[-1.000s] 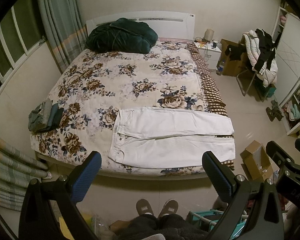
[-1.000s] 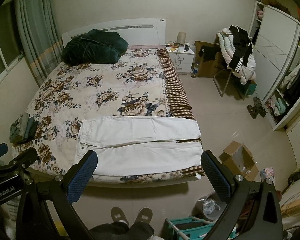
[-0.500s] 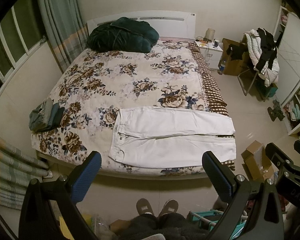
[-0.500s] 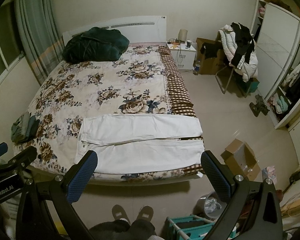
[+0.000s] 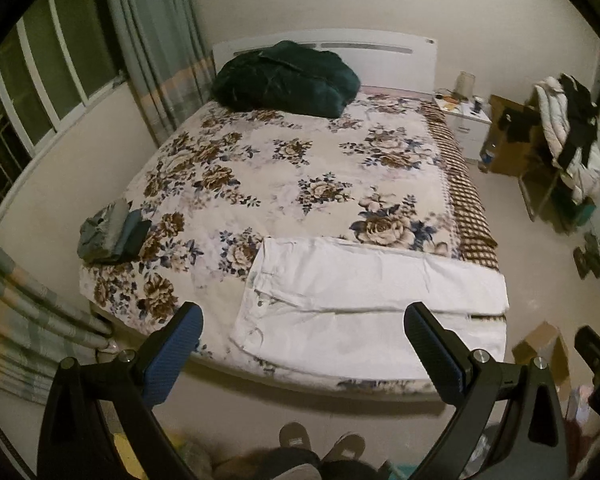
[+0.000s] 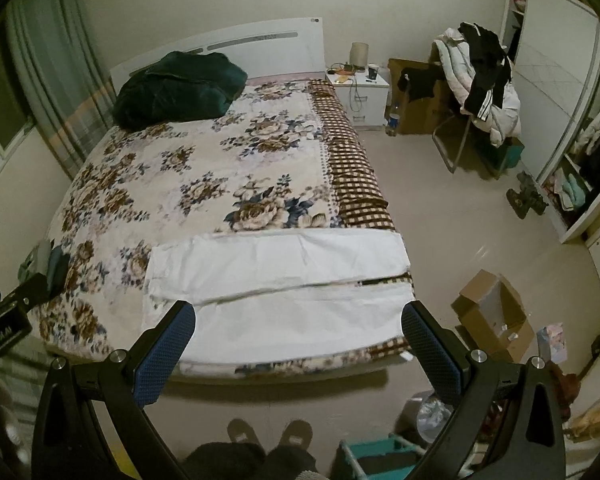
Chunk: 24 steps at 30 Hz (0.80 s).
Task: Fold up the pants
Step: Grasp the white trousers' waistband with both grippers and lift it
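White pants spread flat at the foot of the bed, not yet folded.

Both the left tool [image 5: 302, 330] and the right tool [image 6: 298, 330] are held wide open and empty above the white pants [image 6: 278, 280]; waist and hem should be gripped together, so one leg is laid evenly on the other; beyond, the floral bed [image 6: 204, 160], a green quilt [image 6: 176, 88], a nightstand [image 6: 360, 96].

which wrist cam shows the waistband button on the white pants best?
Left wrist. The white pants lie with the waistband and its button in plain sight beyond the open left gripper. In the right wrist view the waistband is blurred; no button discernible.
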Tool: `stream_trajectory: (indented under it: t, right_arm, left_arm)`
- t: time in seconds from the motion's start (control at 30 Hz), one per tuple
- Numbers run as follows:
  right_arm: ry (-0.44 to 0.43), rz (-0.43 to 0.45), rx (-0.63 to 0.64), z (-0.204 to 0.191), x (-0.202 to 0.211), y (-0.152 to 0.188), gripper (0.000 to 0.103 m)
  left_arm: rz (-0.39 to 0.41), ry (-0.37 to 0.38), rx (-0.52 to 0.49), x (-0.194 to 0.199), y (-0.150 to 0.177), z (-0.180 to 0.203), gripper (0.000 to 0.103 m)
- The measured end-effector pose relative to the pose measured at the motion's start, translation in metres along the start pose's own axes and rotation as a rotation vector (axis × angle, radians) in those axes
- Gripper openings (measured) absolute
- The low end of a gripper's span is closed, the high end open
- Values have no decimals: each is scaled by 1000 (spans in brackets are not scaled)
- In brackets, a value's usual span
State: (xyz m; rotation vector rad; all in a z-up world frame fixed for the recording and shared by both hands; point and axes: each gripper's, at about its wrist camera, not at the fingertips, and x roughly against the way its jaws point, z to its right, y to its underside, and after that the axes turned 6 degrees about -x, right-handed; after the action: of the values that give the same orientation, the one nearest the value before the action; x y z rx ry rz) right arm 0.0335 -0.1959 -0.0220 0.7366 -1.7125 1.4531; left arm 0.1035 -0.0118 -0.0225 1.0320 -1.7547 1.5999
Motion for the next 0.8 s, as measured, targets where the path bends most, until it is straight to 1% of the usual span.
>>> stream_trajectory:
  t: [0.1, 0.2, 0.23, 0.27, 0.3, 0.33, 0.37, 0.4, 0.43, 0.5, 0.53, 0.63, 0.7, 0.73, 0.8]
  right_arm:
    - [39, -12, -18, 2, -52, -23, 103]
    - [65, -40, -44, 7, -114, -50, 103]
    - [81, -63, -62, 8, -143, -60, 103]
    - [78, -88, -81, 10, -168, -68, 103]
    - [64, -119, -107, 13, -194, -76, 103]
    - [57, -151, -140, 17, -224, -85, 103]
    - [58, -186, -176, 22, -257, -94, 103]
    - [59, -225, -215, 26, -295, -102, 103]
    - [68, -255, -253, 32, -335, -109, 103]
    - [100, -311, -332, 43, -408, -119, 103]
    - [109, -337, -362, 49, -437, -122, 103]
    - [151, -443, -498, 73, -551, -125, 103]
    - [176, -485, -563, 87, -608, -123, 103]
    - [190, -503, -595, 95, -637, -122, 103]
    - [208, -531, -644, 105, -679, -117, 103]
  left_arm:
    - [-49, -19, 16, -42, -13, 5, 103]
    - [-125, -41, 26, -110, -32, 11, 103]
    - [-162, -49, 29, -136, -38, 13, 103]
    - [-191, -50, 31, -153, -41, 15, 103]
    - [-229, -45, 37, -179, -46, 16, 103]
    - [-281, -47, 48, -217, -53, 18, 103]
    - [-322, -49, 59, -246, -58, 19, 103]
    - [-348, -45, 70, -265, -60, 20, 103]
    - [-395, -37, 99, -304, -65, 21, 103]
    - [-454, -34, 130, -352, -72, 23, 103]
    - [-498, -39, 151, -390, -75, 25, 103]
    - [-595, -49, 191, -465, -82, 25, 103]
    - [-659, -46, 231, -514, -85, 24, 103]
    - [-699, -46, 261, -546, -84, 24, 103]
    - [-765, -41, 315, -592, -82, 20, 103]
